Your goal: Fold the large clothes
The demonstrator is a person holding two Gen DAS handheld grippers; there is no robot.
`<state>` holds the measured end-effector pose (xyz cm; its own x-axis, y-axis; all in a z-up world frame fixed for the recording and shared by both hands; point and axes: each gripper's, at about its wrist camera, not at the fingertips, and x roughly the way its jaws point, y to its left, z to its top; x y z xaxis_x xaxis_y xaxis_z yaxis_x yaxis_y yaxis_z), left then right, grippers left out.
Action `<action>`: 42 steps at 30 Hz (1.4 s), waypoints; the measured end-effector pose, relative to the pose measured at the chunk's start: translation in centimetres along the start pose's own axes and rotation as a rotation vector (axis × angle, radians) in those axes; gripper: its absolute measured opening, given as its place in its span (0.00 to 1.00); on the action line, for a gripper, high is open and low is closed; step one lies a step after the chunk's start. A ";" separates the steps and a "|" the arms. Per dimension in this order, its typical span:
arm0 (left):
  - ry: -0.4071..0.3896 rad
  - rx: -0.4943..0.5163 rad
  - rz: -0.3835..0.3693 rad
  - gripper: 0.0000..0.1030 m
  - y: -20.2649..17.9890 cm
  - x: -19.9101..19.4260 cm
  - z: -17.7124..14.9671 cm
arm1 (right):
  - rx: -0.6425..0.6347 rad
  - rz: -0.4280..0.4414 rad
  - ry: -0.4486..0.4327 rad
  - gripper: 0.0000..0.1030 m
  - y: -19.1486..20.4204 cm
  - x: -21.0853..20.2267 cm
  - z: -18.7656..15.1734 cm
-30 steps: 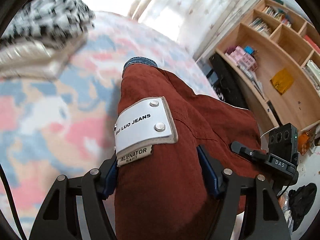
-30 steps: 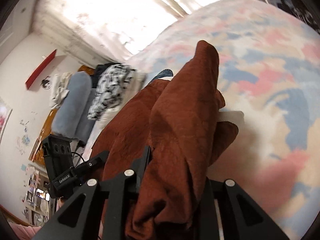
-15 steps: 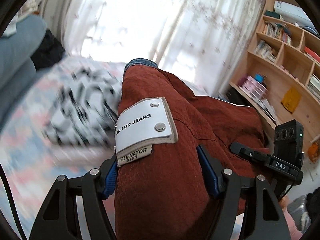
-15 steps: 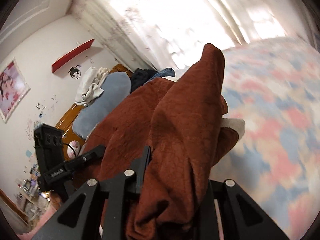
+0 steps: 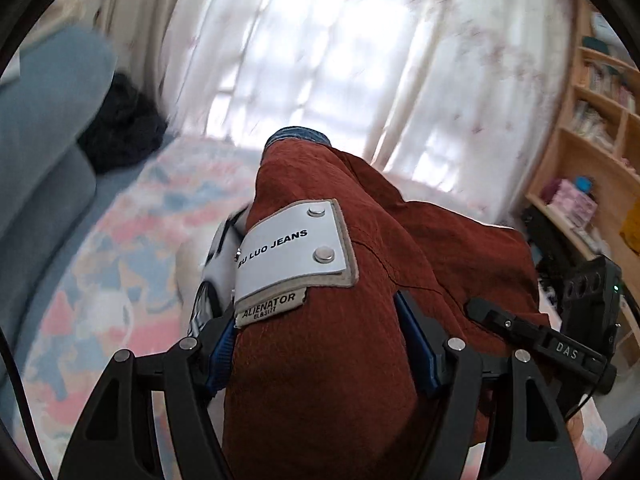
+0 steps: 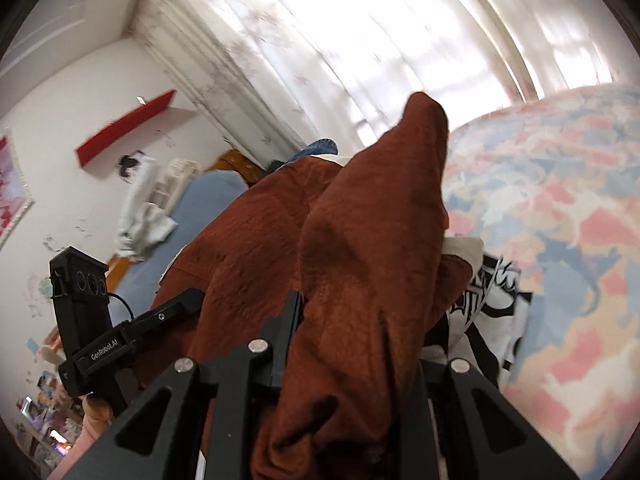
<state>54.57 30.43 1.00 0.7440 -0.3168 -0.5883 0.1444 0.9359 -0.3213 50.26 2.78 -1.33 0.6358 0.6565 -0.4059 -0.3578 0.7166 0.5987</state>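
Swung from bedspread toward curtains since earlier frame, rust-brown garment carried aloft, clamped by left gripper and right gripper; transfer step, next requiring flat lay-down.

From my end the garment looks like rough, matt rust cloth with a smooth white patch and shiny metal rivets. Grippers are matt black plastic, shelves bare wood.
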 end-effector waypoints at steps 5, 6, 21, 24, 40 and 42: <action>0.028 -0.056 0.059 0.95 3.9 4.4 -3.6 | 0.051 -0.057 0.066 0.23 -4.6 3.7 -3.3; 0.028 -0.074 0.024 0.95 4.5 4.5 -3.9 | 0.061 -0.035 0.070 0.24 -5.1 3.8 -3.5; 0.037 -0.054 0.136 0.97 1.5 -1.4 -6.6 | 0.076 -0.139 0.140 0.62 -5.3 -3.7 -4.5; 0.061 -0.056 0.134 0.97 -0.1 -3.2 -7.9 | 0.099 -0.145 0.145 0.62 -5.2 -6.5 -5.5; 0.112 0.083 0.107 0.97 -15.7 -15.6 -16.3 | 0.005 -0.197 0.218 0.62 2.4 -21.1 -11.1; 0.107 0.086 0.098 0.97 -17.3 -17.1 -17.1 | -0.012 -0.201 0.217 0.62 3.5 -23.1 -11.7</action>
<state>28.16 17.05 3.91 0.6843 -0.2339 -0.6906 0.1336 0.9714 -0.1965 26.30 -7.17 2.04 0.5345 0.5351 -0.6542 -0.2484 0.8393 0.4835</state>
